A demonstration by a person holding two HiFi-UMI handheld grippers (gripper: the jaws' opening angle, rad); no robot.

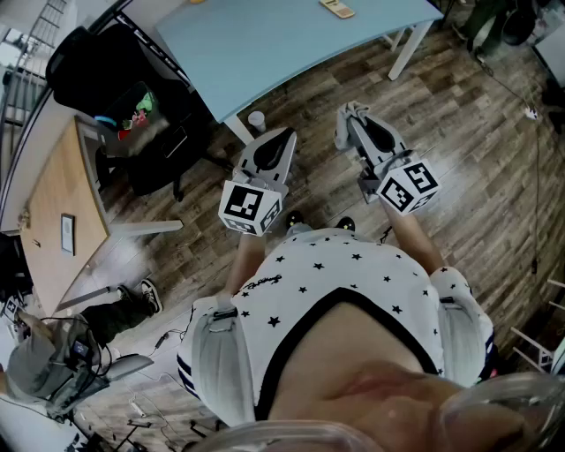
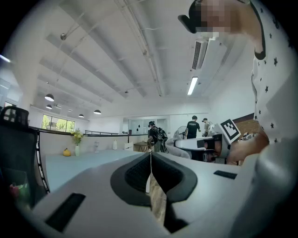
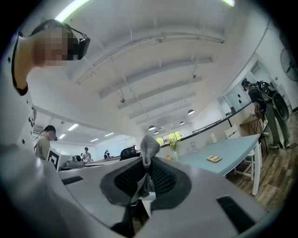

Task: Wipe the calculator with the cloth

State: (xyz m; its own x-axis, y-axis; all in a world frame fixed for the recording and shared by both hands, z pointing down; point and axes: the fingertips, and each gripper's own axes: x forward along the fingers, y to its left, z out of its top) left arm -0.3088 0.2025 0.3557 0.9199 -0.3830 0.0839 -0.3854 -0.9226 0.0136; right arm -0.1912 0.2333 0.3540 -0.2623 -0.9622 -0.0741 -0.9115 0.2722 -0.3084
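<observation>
Head view: a person holds both tools in front of the chest, above the wood floor (image 1: 459, 132). The left hand-held gripper (image 1: 284, 137) is at centre frame. The right hand-held gripper (image 1: 355, 124) is just to its right, with a grey cloth (image 1: 342, 132) at its tip. The calculator (image 1: 336, 8) lies on the pale blue tabletop (image 1: 265, 53) at the top edge (well apart from both grippers).

Left gripper view: the jaws are pressed together with nothing between them.

Right gripper view: the jaws are clenched on the cloth (image 3: 150, 145), which bunches above the tips. The calculator (image 3: 214, 158) is right of centre on the tabletop.
</observation>
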